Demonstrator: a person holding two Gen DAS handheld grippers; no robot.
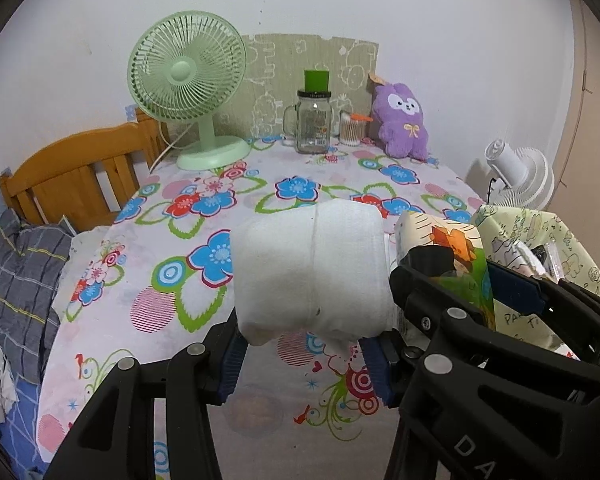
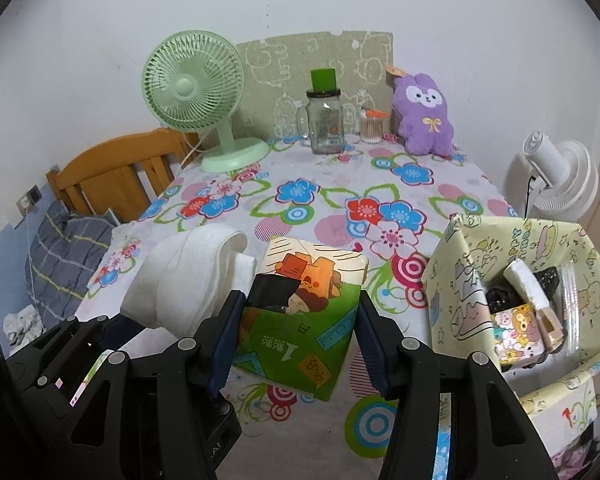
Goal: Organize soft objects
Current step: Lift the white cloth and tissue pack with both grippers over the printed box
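Left tongs clamp a white towel; just beside them, right tongs clamp a tissue pack, the box to their right.

Left claw fingertips buried under white towel roll; contact not visible. Towel roll blocks bench cloth behind it. Right claw body covers lower part of tissue pack in left wrist view. Storage box at bench right edge: contents jumbled, dark items inside unidentifiable; box bottom cut by frame edge. Jar label too small to read. Cotton swab holder detail indistinct.
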